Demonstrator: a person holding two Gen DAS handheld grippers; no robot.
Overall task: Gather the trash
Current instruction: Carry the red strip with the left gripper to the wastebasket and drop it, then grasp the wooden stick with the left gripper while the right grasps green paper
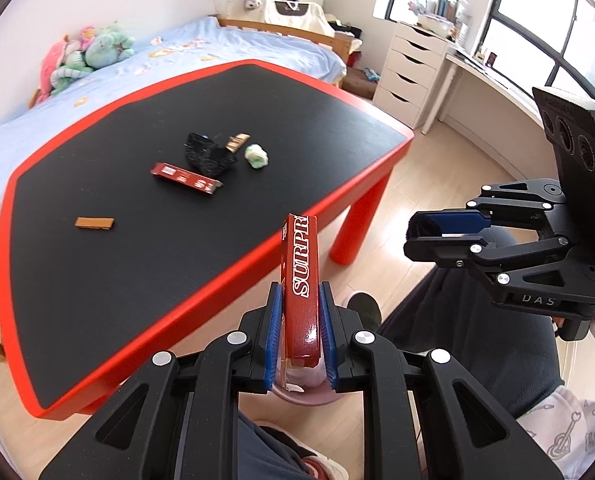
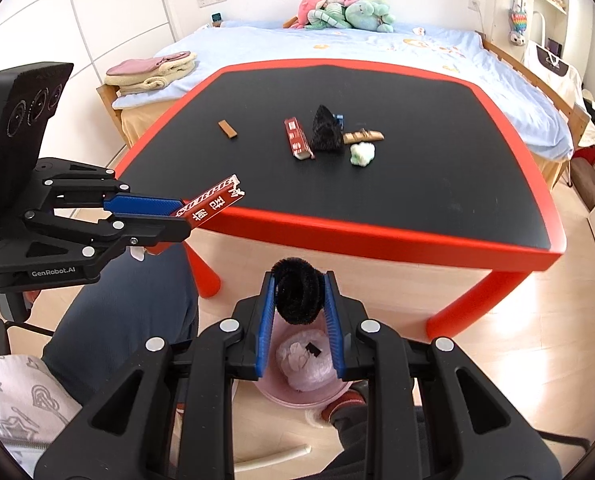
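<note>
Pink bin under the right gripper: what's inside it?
The pink bin holds a crumpled pale plastic liner with one small black scrap on it. The right gripper and its black fuzzy ball cover the far side.

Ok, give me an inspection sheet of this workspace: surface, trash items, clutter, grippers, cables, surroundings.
Surface: black table with red rim.
Job's things: on the table, red wrapper, black crumpled bag, brown stick, green-white wad, tan wrapper. Pink bin on the floor.
Clutter: nothing seen.
Grippers: left gripper clamps a red box; right gripper holds a black fuzzy ball over the bin.
Cables: nothing seen.
Surroundings: bed, plush toys, white drawers.
</note>
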